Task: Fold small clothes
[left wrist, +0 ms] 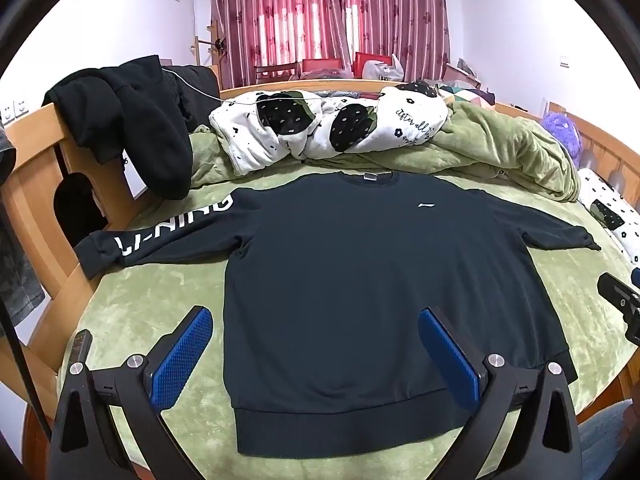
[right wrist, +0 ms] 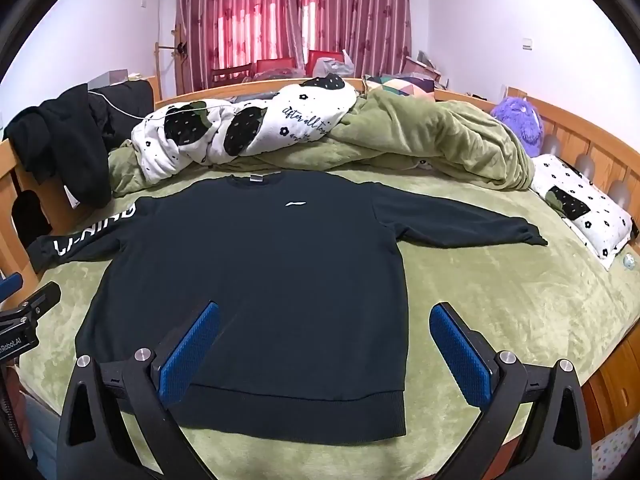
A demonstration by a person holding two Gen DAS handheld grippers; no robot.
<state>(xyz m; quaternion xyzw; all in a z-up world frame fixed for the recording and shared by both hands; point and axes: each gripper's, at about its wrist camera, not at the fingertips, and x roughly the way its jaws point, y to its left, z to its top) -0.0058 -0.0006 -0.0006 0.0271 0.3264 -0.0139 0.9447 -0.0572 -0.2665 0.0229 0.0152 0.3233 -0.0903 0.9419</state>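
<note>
A dark sweatshirt (left wrist: 360, 280) lies flat, front up with sleeves spread, on a green bedspread (left wrist: 160, 300). The left gripper (left wrist: 316, 320) hovers above its hem, jaws wide apart; to its right, the right gripper (right wrist: 324, 316) hangs equally spread, holding nothing.

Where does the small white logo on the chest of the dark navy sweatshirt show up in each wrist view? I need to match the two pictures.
Left wrist view: the white chest logo sits right of centre, upper part of the dark navy sweatshirt.
Right wrist view: the same logo sits left of centre, near the collar.
Shared landmark: the white quilt with black strawberry print, bunched on the bed just beyond the collar in both.
</note>
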